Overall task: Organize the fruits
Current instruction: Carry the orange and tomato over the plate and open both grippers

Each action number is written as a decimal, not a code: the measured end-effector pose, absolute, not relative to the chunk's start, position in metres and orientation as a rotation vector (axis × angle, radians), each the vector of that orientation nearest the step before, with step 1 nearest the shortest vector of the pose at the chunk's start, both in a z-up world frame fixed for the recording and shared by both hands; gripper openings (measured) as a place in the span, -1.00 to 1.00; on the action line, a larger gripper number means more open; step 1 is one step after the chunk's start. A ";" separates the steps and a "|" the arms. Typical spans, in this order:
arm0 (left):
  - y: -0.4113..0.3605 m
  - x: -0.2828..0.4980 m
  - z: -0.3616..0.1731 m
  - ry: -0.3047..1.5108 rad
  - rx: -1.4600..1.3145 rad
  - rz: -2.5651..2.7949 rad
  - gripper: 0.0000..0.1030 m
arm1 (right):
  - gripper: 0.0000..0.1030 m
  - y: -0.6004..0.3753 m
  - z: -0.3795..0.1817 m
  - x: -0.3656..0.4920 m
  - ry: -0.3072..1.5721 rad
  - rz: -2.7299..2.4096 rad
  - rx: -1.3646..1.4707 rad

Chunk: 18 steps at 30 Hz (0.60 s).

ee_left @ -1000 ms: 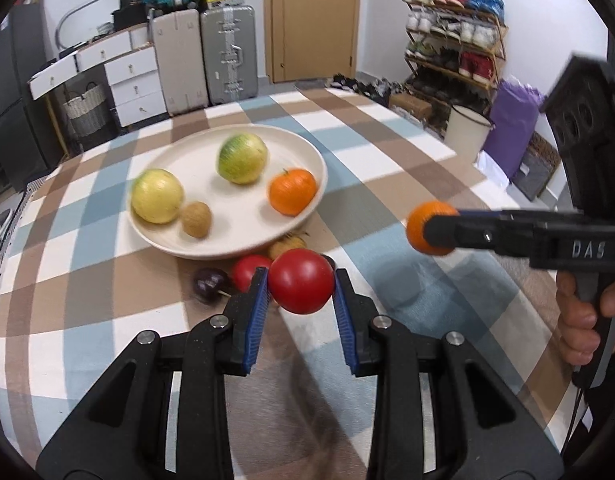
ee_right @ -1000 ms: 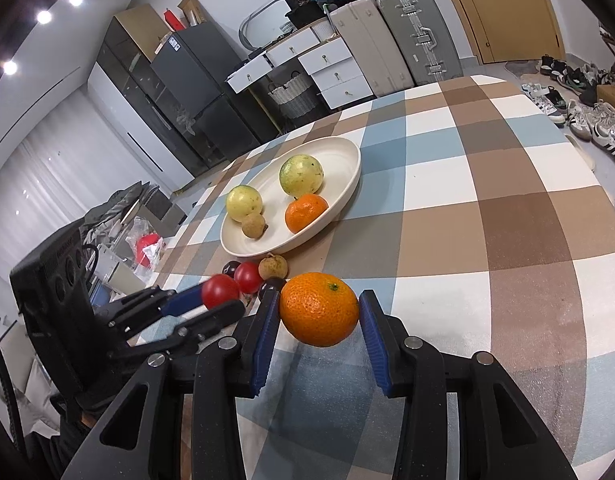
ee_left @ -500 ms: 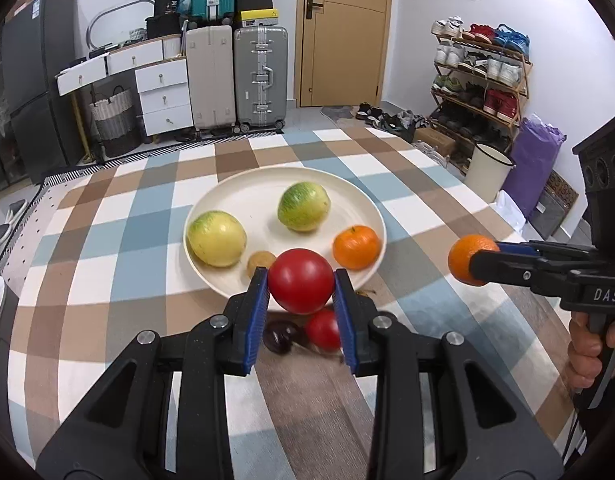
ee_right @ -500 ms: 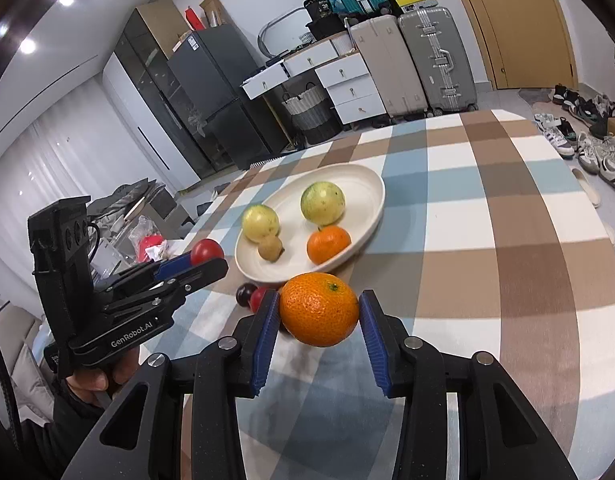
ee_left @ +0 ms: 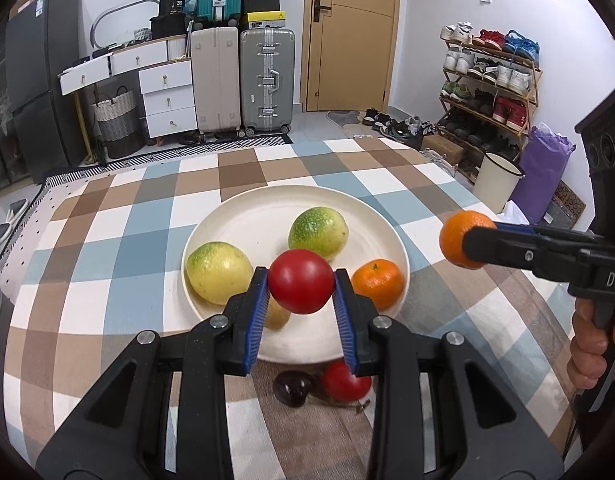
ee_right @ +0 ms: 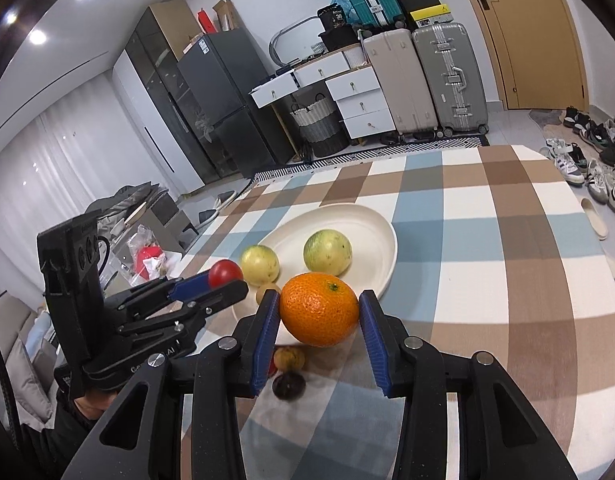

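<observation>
One cream plate (ee_left: 235, 216) on one checked bench (ee_left: 107, 248). Two green-yellow round fruits (ee_left: 318, 232), both in the plate. Two oranges: held orange (ee_right: 319, 310), plate orange (ee_left: 377, 282). Two red tomatoes: held tomato (ee_left: 300, 281), bench tomato (ee_left: 345, 380). One dark plum (ee_left: 293, 387). Two small brown fruits (ee_right: 289, 357). Two grippers: left gripper (ee_left: 300, 280), right gripper (ee_right: 319, 300). Three suitcases (ee_left: 267, 80) behind.

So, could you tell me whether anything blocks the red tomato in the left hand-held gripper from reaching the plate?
Nothing visible does. The red tomato hangs over the plate; bare plate lies behind it between the two green-yellow fruits.
</observation>
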<state>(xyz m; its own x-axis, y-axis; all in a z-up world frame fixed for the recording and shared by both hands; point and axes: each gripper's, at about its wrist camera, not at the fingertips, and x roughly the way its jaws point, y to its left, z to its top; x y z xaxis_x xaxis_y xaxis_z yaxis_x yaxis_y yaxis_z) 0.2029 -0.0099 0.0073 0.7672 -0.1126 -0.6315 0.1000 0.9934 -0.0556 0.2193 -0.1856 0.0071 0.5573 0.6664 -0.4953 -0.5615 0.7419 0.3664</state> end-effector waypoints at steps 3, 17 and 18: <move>-0.009 0.210 0.005 0.689 -0.020 -0.112 -0.44 | -0.21 -0.179 0.007 0.228 0.657 0.733 0.168; -0.007 0.236 -0.012 0.709 -0.016 -0.111 -0.44 | -0.21 -0.158 -0.001 0.264 0.670 0.722 0.164; -0.007 0.236 -0.013 0.711 -0.018 -0.112 -0.44 | -0.21 -0.157 -0.002 0.266 0.669 0.722 0.164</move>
<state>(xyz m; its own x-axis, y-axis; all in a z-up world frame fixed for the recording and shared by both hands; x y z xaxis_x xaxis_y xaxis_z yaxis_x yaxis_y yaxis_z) 0.2364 -0.0065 -0.0128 0.7520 -0.1087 -0.6501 0.0965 0.9938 -0.0546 0.2662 -0.1569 -0.0018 0.5543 0.6582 -0.5094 -0.5573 0.7481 0.3602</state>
